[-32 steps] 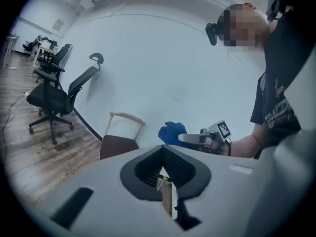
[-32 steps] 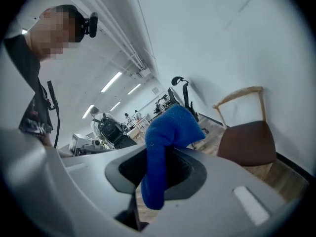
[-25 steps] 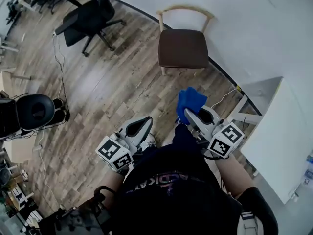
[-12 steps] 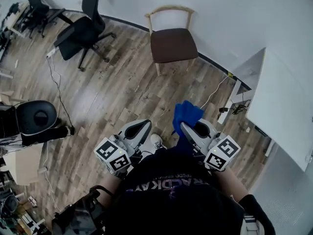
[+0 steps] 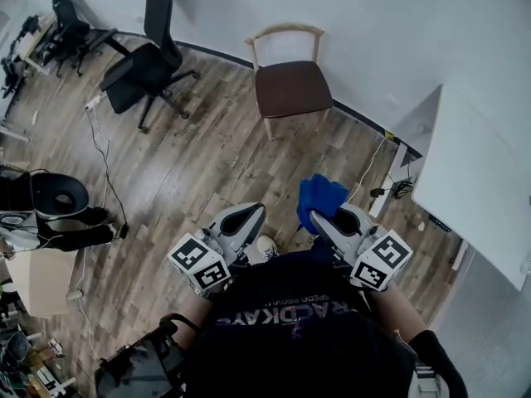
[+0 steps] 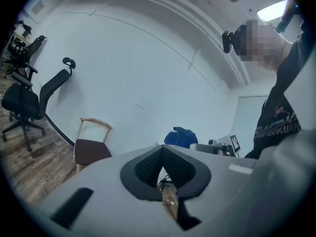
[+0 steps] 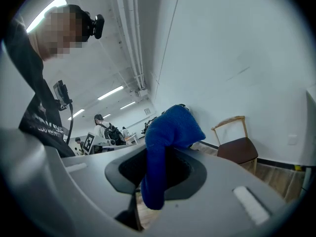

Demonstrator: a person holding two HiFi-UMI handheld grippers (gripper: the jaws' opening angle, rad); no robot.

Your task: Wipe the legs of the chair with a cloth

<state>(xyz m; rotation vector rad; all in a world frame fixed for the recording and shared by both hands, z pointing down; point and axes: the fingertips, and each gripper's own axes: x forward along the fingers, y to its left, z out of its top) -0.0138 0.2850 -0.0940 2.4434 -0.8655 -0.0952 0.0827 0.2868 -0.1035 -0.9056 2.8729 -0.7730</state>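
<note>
A wooden chair [image 5: 289,84] with a dark brown seat and pale legs stands against the white wall, well ahead of both grippers. The chair [image 6: 90,148] also shows low left in the left gripper view, and the chair [image 7: 238,147] at the right of the right gripper view. My right gripper [image 5: 319,220] is shut on a blue cloth [image 5: 319,198], which bunches above the jaws; the blue cloth [image 7: 165,143] hangs down between the pads. My left gripper [image 5: 243,219] is held beside it, shut and empty, and its camera catches the blue cloth [image 6: 180,137] too.
A black office chair [image 5: 148,58] stands left of the wooden chair, with cables [image 5: 103,135] trailing over the wood floor. A white desk [image 5: 481,185] fills the right side, cables and a power strip [image 5: 397,185] beneath it. More black equipment [image 5: 55,203] sits at far left.
The view has shifted back from the wooden chair, which now looks smaller and farther. Both grippers keep their hold and stay close to the body.
</note>
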